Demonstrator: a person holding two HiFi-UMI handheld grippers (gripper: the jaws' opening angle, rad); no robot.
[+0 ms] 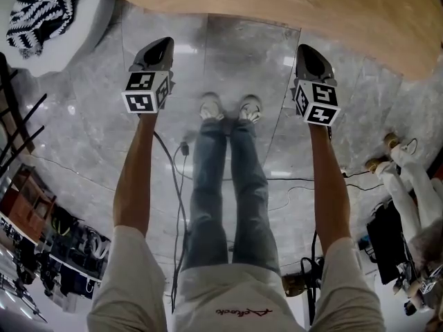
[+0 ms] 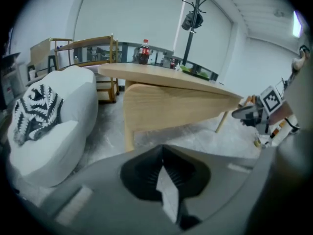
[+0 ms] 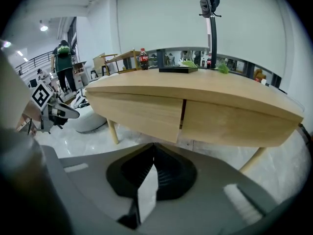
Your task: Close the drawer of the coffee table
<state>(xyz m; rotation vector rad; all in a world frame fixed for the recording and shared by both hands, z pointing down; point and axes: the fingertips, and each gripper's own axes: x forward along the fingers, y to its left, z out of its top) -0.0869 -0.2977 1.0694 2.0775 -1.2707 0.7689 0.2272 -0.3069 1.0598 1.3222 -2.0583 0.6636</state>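
Note:
The wooden coffee table [image 1: 277, 5] runs across the top of the head view, just beyond both grippers. In the right gripper view it shows two drawer fronts: the left drawer [image 3: 139, 112] stands out a little in front of the right one [image 3: 234, 124]. My left gripper [image 1: 159, 47] and right gripper [image 1: 310, 52] hover side by side over the floor, short of the table edge and touching nothing. Both are shut and hold nothing: the jaws meet at the tips in the left gripper view [image 2: 163, 148] and in the right gripper view [image 3: 154, 146].
A white padded seat [image 2: 49, 131] with a zebra-striped cushion [image 1: 38, 12] stands left of the table. A cola bottle [image 3: 143, 58] and a dark tray [image 3: 178, 69] rest on the tabletop. Cables [image 1: 181, 185] cross the marble floor by my shoes [image 1: 228, 109]. A person [image 3: 63, 62] stands far behind.

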